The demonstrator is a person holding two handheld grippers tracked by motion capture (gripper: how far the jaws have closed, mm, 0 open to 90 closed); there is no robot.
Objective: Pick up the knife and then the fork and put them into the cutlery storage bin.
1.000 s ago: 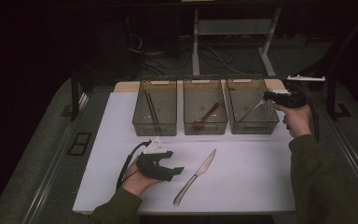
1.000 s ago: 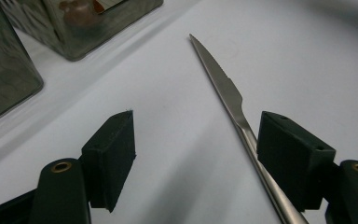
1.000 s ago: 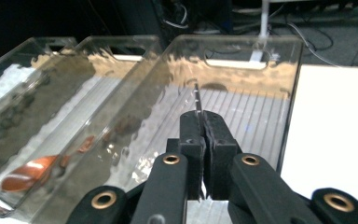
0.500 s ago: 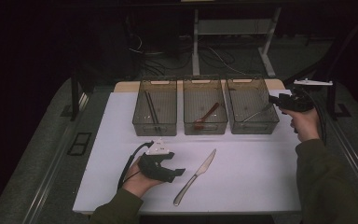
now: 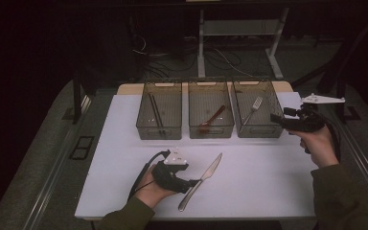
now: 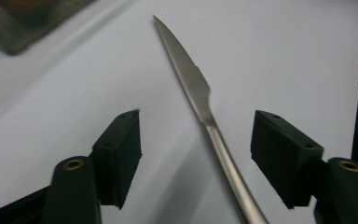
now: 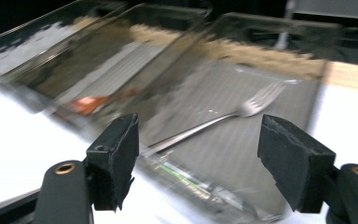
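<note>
A silver table knife [image 5: 210,171] lies on the white mat near the front, blade pointing away. My left gripper [image 5: 194,183] reaches it from the left; the knife's handle [image 6: 223,154] runs between the jaws, which have just been closing, and the pads stand clear of it. A silver fork [image 5: 253,108] lies in the right clear bin [image 5: 261,130]. My right gripper [image 5: 276,118] hangs just right of that bin. Its jaws have just been opening and hold nothing, with the fork [image 7: 223,119] beyond them in the bin.
Three clear bins stand in a row at the back of the white mat [image 5: 120,148]. The middle bin [image 5: 211,130] holds a red spoon [image 5: 213,117], and the left bin [image 5: 159,130] holds dark chopsticks [image 5: 155,111]. Dark floor and cables lie beyond.
My right hand has drawn back to the right, away from the right bin. My left gripper has slid right onto the knife's handle end.
</note>
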